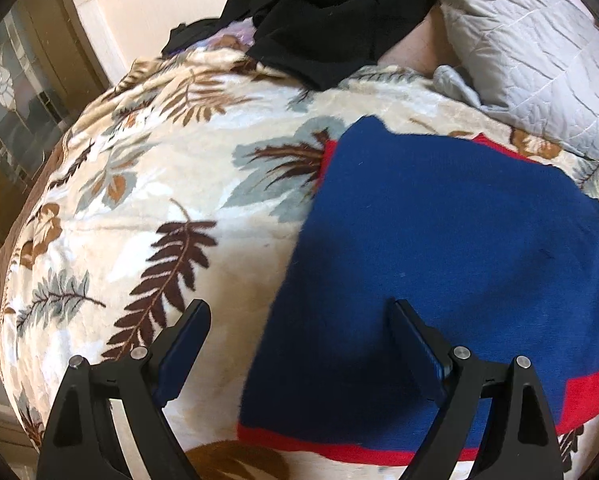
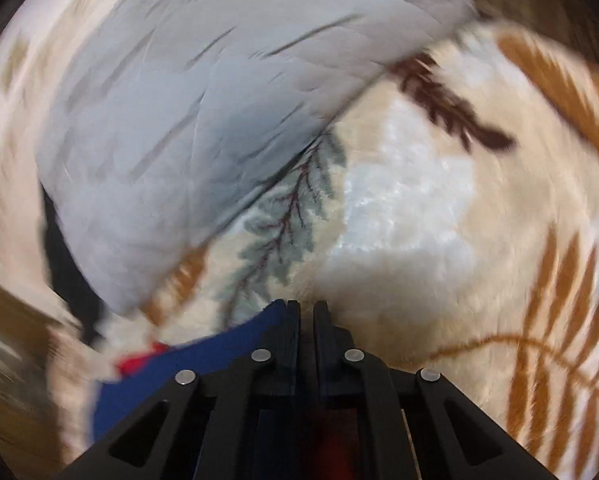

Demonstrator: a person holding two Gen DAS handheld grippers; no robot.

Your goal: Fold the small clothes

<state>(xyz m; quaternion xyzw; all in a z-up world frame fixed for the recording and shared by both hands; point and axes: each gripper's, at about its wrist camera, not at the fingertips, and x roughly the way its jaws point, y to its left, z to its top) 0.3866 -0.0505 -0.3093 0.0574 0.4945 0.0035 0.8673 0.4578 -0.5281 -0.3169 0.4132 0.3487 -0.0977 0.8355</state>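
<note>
No brand, label or readable writing shows on any of the fabrics. The flat blue knitted garment with red trim (image 1: 451,264) lies spread on the cream plush blanket with brown, tan and grey-green leaf print (image 1: 151,184) that covers the bed. Its left edge runs from the far red border down to a near red band, and its right part is cut off by the edge of the left wrist view. The left claw (image 1: 299,320) hangs above this left edge with its fingers spread wide; the left finger is over bare blanket, the right finger over the blue cloth, and nothing is pinched between them. To the left of the garment the blanket is open and free up to the bed's edge. At the far side lie a crumpled black garment (image 1: 331,12) and a pale grey quilted pillow (image 1: 527,52), apart from the blue garment. In the right wrist view the right claw (image 2: 306,308) has its fingers pressed almost together. A corner of the blue cloth (image 2: 235,344) with a bit of red reaches up to the left finger, and dark red shows low between the fingers, so the claw seems to pinch the garment's edge, though the contact itself is hidden. This view is strongly blurred; the grey pillow (image 2: 203,112) and the blanket's leaves (image 2: 439,208) are still recognisable.
</note>
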